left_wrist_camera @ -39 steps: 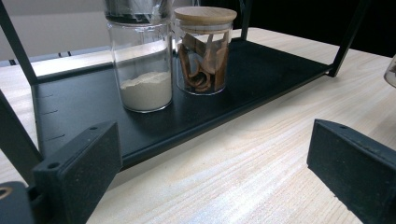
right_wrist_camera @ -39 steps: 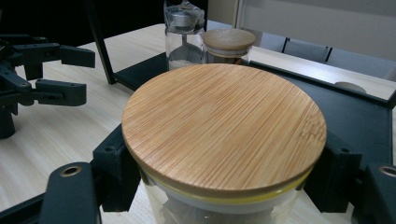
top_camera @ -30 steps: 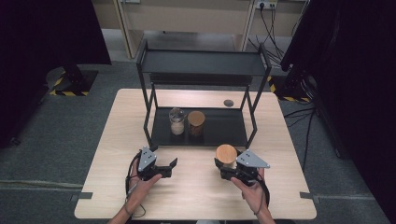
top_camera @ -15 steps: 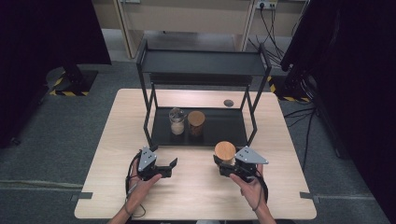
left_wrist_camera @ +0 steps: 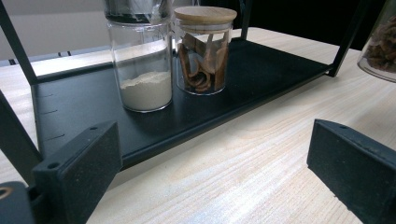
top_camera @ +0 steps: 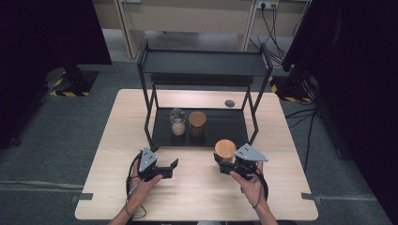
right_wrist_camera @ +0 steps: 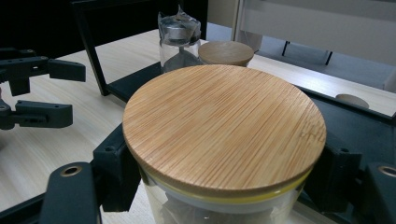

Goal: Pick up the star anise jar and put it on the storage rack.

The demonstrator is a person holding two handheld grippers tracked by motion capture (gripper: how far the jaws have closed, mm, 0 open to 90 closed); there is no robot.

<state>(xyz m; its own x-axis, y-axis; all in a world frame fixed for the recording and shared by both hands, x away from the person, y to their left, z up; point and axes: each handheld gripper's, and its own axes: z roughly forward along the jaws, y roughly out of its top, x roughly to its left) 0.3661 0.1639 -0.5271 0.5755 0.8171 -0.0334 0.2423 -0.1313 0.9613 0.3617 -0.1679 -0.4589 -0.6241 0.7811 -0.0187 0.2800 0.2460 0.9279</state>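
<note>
A glass jar with a round bamboo lid (top_camera: 225, 148) (right_wrist_camera: 224, 126) stands between the jaws of my right gripper (top_camera: 228, 163) (right_wrist_camera: 224, 186), which is shut on its body just in front of the black shelf rack (top_camera: 202, 70). On the rack's lower shelf (left_wrist_camera: 261, 70) stand a jar of white powder (top_camera: 177, 123) (left_wrist_camera: 142, 70) and a bamboo-lidded jar of brown bark sticks (top_camera: 197, 123) (left_wrist_camera: 204, 51). My left gripper (top_camera: 172, 168) (left_wrist_camera: 215, 177) hovers low over the table, open, with nothing between its jaws and its front toward the shelf. The held jar's side (left_wrist_camera: 380, 46) appears at the right edge of the left gripper view.
The wooden table (top_camera: 197, 197) has bare room in front of the rack and at both sides. A small dark round disc (top_camera: 229, 103) (right_wrist_camera: 351, 99) lies on the table behind the rack. The rack's upper shelf (top_camera: 202, 63) is bare. Dark curtains and cables surround the table.
My right gripper has carried the bamboo-lidded jar slightly forward, toward the rack's front edge. The left gripper has stayed where it was.
</note>
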